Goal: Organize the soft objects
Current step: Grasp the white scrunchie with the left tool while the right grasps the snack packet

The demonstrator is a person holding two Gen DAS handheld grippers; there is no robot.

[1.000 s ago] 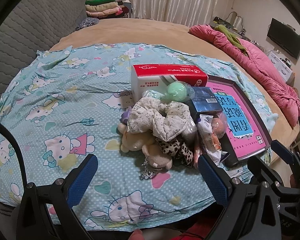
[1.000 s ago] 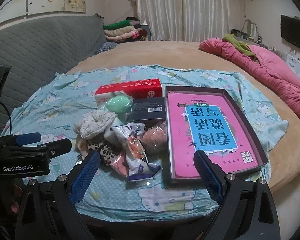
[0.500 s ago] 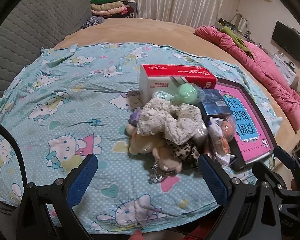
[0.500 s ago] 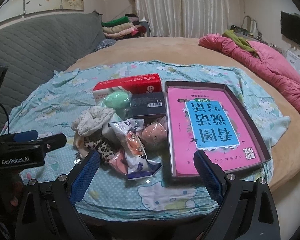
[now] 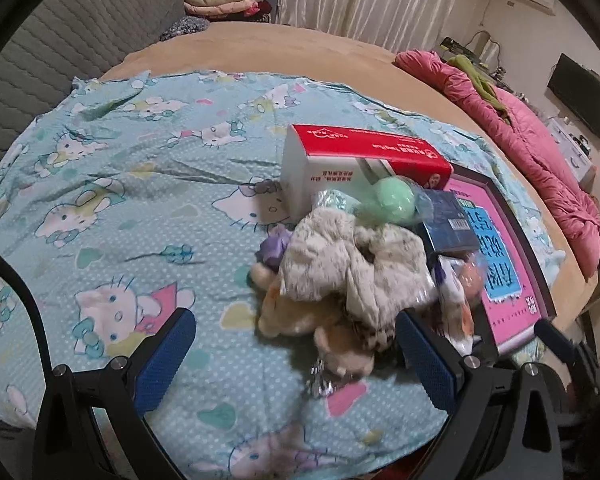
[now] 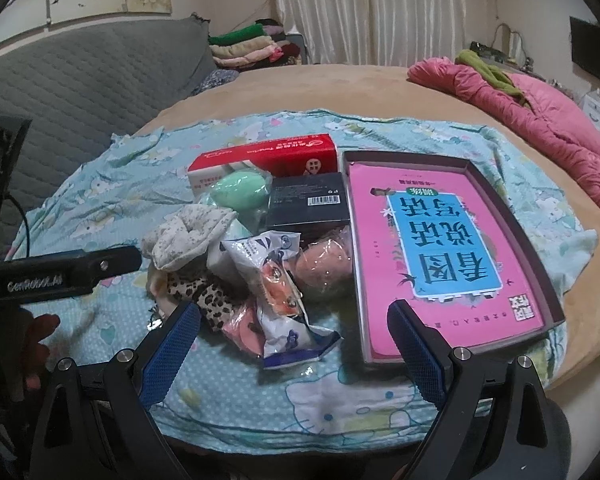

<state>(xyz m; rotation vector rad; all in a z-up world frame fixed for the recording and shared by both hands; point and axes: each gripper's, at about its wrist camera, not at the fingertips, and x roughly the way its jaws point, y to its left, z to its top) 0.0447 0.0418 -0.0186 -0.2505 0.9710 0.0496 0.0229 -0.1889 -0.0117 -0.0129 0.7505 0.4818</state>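
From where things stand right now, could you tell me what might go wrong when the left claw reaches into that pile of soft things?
1. The white scrunchie lies over the plush toy and the leopard scrunchie, so the open left claw may pinch several together.
2. The plush toy's metal chain could snag on the sheet.
3. The green ball rests against the red box and may roll if the pile shifts.

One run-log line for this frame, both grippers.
stage: approach | left hand-held gripper: open, empty, near plush toy | right hand-held gripper: open, empty | pile: untouched
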